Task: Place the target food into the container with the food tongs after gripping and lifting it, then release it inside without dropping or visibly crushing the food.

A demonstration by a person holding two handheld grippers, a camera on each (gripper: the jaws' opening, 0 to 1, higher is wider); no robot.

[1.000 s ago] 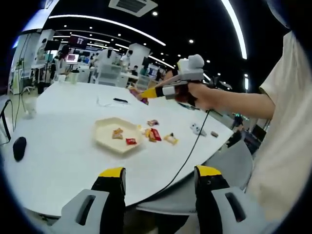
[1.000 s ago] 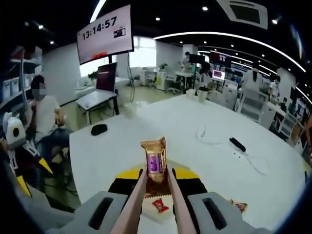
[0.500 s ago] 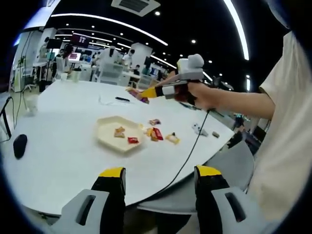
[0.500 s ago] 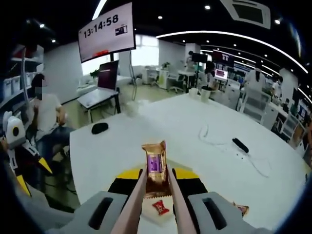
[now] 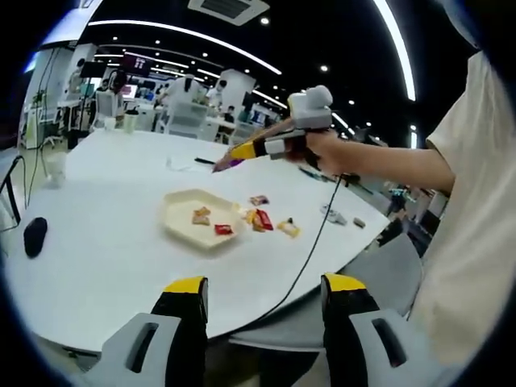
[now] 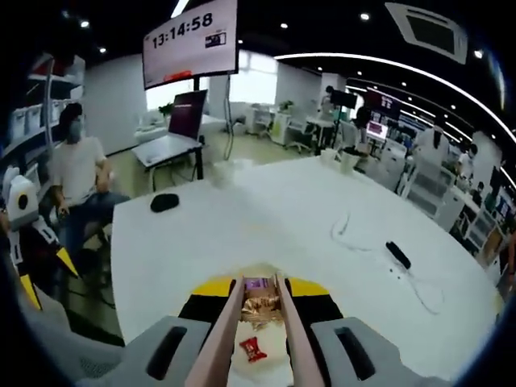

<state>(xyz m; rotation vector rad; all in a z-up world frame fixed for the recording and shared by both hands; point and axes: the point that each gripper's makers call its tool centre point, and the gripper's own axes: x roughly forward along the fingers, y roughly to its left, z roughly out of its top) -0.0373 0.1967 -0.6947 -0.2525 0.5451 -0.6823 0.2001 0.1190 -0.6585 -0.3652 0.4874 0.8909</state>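
Your right gripper (image 6: 256, 318) holds the pink food tongs (image 6: 234, 330) squeezed narrow on a gold-wrapped snack (image 6: 260, 301), which hangs tilted down over the pale tray (image 6: 278, 367) on the white bench (image 6: 322, 242). In the left gripper view you see that same right gripper (image 5: 242, 150) from the side, held in your hand (image 5: 322, 153) well above the bench, the tongs' tip near and above the far edge of the tray (image 5: 181, 211). Two small wrapped snacks lie in the tray already, a red one (image 5: 223, 230) and an orange one (image 5: 201, 216). Several more wrapped snacks (image 5: 262, 219) lie loose on the bench just right of the tray. The gripper's black cable (image 5: 310, 254) runs down from your hand and over the near bench edge, passing right of those snacks. A black mouse (image 5: 35, 236) sits well left of the tray, a black remote (image 6: 397, 254) and a thin white cord (image 6: 347, 227) lie far across the bench. Your left gripper (image 5: 262, 318) stands wide with nothing in it, low by the near bench edge. A seated person (image 6: 76, 181) is beyond the left end of the bench.
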